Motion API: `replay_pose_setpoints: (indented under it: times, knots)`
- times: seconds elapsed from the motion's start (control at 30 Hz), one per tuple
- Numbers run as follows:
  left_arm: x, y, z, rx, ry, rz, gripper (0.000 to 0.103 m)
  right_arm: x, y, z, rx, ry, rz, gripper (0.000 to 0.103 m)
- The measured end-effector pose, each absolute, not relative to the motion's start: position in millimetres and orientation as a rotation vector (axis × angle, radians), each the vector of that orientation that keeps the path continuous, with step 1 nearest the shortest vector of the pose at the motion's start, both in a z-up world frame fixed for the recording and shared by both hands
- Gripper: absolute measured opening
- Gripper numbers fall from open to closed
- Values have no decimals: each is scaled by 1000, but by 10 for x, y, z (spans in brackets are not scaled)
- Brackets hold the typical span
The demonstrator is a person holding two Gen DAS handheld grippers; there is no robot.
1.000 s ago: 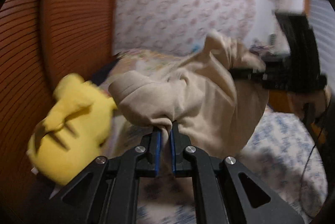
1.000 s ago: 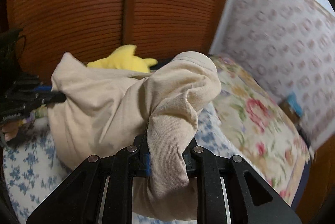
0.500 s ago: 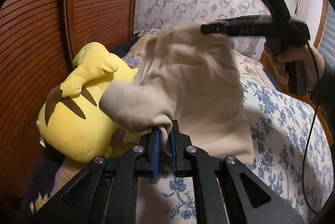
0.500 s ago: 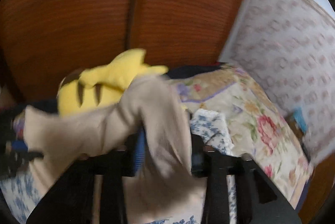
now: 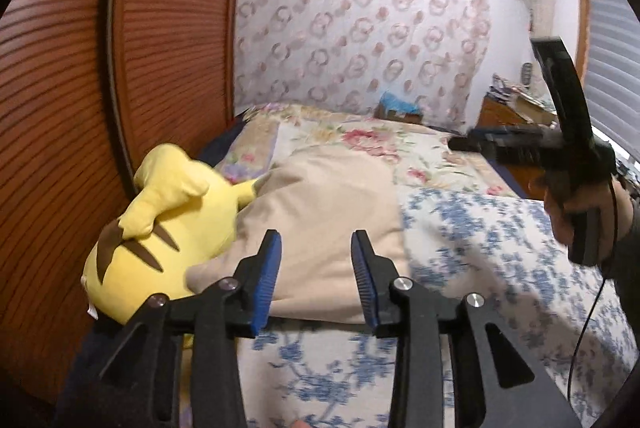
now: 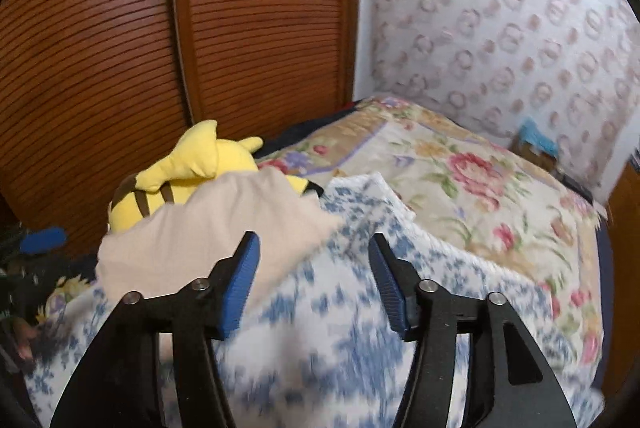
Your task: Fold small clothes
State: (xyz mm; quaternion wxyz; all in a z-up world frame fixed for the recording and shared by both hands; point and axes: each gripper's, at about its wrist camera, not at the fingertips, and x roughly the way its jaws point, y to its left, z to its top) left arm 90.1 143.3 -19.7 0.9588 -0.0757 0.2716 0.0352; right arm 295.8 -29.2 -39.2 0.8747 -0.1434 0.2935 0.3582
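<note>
Beige garment [image 5: 328, 220] lies on the bed [image 5: 480, 248] just ahead of my left gripper [image 5: 316, 280], against the yellow plush toy [image 5: 160, 248]. Both my grippers' jaws have just been opening, nothing between them; right gripper [image 6: 314, 280] too.

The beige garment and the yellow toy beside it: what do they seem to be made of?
Beige garment: likely soft matte cotton knit; it slumps in rounded folds without shine. Yellow toy: stuffed plush, seemingly short-pile fabric; puffy shape, stitched seams, brown stripes.
</note>
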Motion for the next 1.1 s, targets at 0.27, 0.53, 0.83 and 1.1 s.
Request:
replay_pose_setpoints:
  times: [0.27,0.53,0.83,1.1]
  knots:
    - [734,923,78,-108,504,3,37,2238,-1127,-304,-187,576,646,65]
    - [638,367,266,-54,488,-42,37,1588,-1906,-159,-99,499,485,65]
    - [501,-84,505,-32,449,-93,37,1023,-2473,25,-34,430,381,82]
    - [379,-271,537,-29,446,-107,37,717,-2768,84,2,376,284,83]
